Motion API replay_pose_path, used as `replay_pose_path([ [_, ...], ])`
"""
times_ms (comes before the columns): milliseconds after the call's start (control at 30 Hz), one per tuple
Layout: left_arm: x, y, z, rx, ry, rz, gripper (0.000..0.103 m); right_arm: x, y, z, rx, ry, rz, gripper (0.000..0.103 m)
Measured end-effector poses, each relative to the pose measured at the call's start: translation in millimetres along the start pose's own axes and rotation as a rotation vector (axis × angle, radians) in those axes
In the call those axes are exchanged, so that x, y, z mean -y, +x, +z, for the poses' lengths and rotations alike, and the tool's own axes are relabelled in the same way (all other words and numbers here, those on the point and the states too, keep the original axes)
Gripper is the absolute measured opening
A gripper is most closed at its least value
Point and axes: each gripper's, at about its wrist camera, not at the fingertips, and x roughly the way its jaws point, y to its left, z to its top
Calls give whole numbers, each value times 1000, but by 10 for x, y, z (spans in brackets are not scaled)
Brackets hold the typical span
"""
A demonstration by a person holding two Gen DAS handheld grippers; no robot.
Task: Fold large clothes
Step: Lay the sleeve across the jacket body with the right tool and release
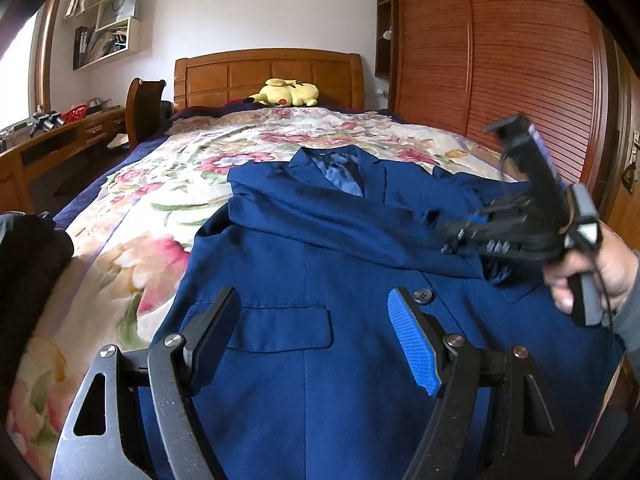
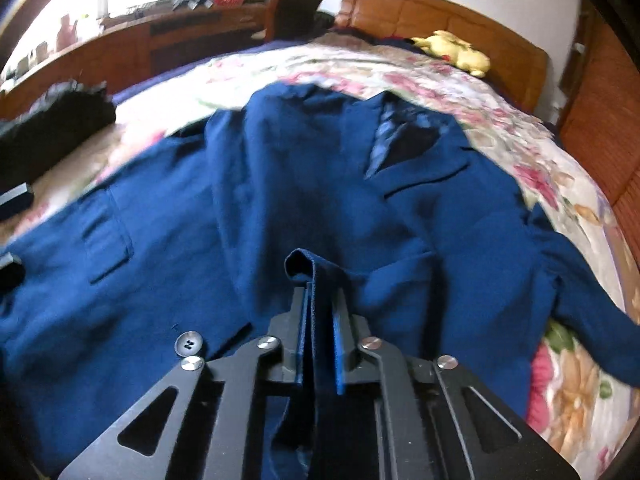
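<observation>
We find no writing, label, brand or number that we can read in either view. The white bag on the wall shelf carries a small dark mark, too small for us to make out.

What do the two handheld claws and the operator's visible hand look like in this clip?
Both claws share one build: black metal linkage arms with slotted cutouts and silver rivets. The left claw has ribbed blue pads on its fingers. The right claw has blue pads too; a thin black cable trails from its handle. The bare right hand emerges from a grey sleeve.
</observation>
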Motion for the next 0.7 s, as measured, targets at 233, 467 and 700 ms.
replay_pose_path([
  [233,3,-15,14,7,-1,3,77,551,-578,-36,174,155,-143,8],
  [467,-5,-37,1,14,-5,12,77,1062,-934,-261,286,331,-335,7],
  [700,-39,-29,2,7,-17,10,77,1174,-484,-517,85,357,-278,8],
])
